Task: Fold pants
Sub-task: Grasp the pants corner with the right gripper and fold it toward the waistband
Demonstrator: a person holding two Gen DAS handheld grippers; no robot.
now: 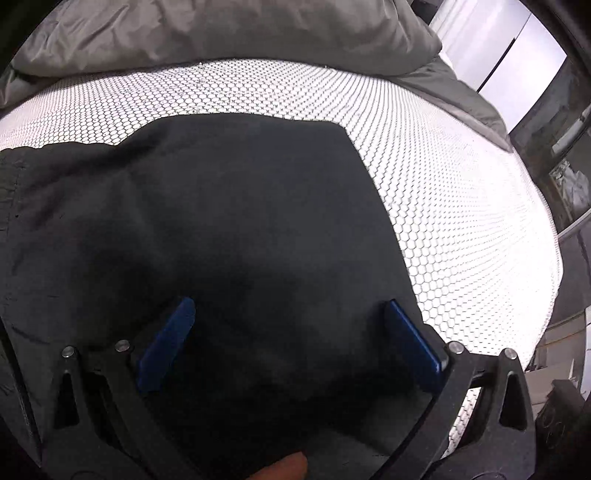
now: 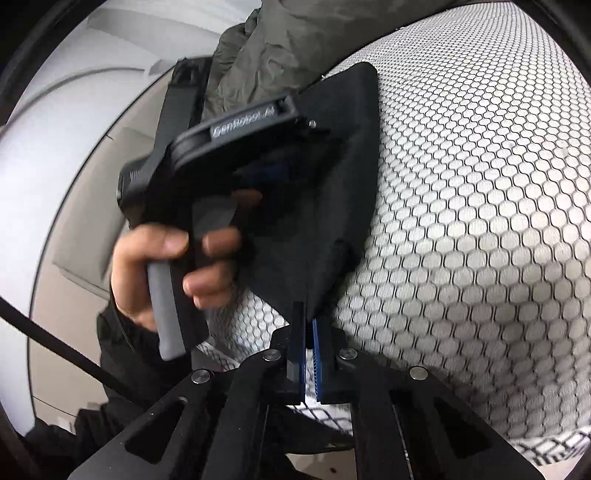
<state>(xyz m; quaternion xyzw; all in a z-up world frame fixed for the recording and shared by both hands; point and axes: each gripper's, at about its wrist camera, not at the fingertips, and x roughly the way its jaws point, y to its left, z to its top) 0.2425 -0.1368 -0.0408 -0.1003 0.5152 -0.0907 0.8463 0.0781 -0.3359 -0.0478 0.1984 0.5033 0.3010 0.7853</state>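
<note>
Only the right wrist view shows the right gripper (image 2: 308, 325) clenched on the black pants' (image 1: 221, 206) corner, while the left gripper (image 1: 291, 325) hangs released over them on the honeycomb-patterned bed (image 1: 461, 206).

The left wrist camera sat just behind the left gripper (image 1: 290, 310) and looked steeply down along its two blue-padded fingers, very close to the dark, soft fabric pants (image 1: 221, 206). Beyond them it took in the white mattress cover with a black honeycomb pattern (image 1: 443, 206) and a grey crumpled pillow (image 1: 229, 33) at the far edge.

The right wrist camera sat behind the right gripper (image 2: 308, 314) and faced down at a slant, close to the same cover (image 2: 480, 221). It saw the other gripper from outside, in a hand (image 2: 155, 266). Both views shared the pants (image 2: 332, 184), the cover and the left gripper (image 2: 273, 170).
</note>
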